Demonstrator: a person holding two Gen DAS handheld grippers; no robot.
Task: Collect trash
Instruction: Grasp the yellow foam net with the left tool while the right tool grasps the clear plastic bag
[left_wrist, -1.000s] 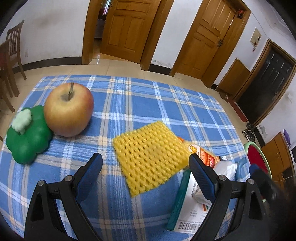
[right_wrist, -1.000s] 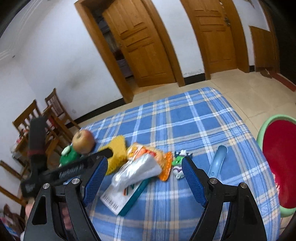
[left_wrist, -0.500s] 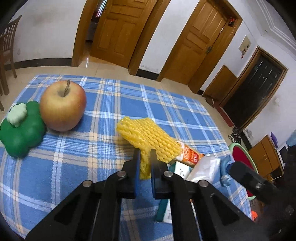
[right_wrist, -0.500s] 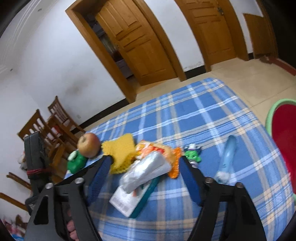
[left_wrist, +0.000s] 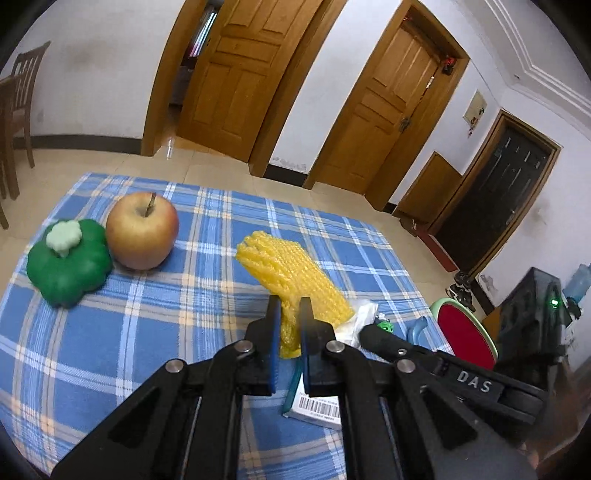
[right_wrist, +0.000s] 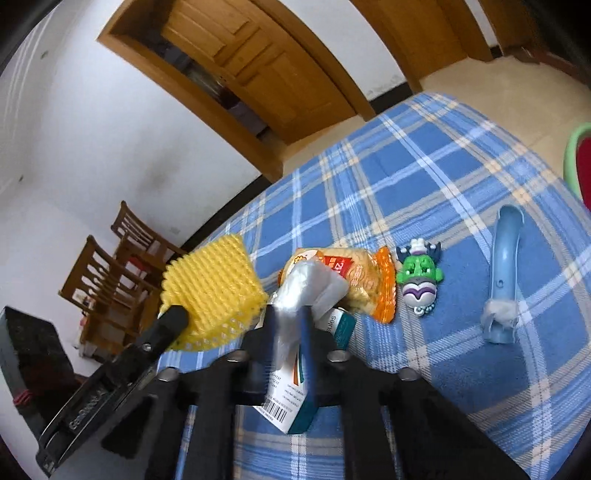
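Left gripper (left_wrist: 289, 334): a second ago our jaws stood wide over the flat yellow foam fruit net (left_wrist: 291, 273); now they are clenched on its near corner and the net has come up off the blue plaid tablecloth (left_wrist: 110, 332), tilted.
Right gripper (right_wrist: 288, 343): it too was spread a second ago — now it is pinched on the crinkled clear plastic wrapper (right_wrist: 314, 288), with the teal-and-white medicine box (right_wrist: 295, 398) right beneath; whether the box is caught as well we cannot tell.
What that means: we judge two pieces of trash are secured at once, so the carry to a bin comes next. The red basin with a green rim (left_wrist: 465, 332), beyond the table's right edge, looks the likely place.
Trash count: one foam net, one plastic wrapper, one medicine box, one orange snack packet (right_wrist: 354, 280) — the packet is touching the wrapper and not yet picked up.
Other things, counted: one apple (left_wrist: 142, 230), one green toy pepper (left_wrist: 70, 266) touching it, one small green monster figure (right_wrist: 419, 280), one pale blue curved plastic piece (right_wrist: 504, 266).
Doors: three wooden doors on the far wall.
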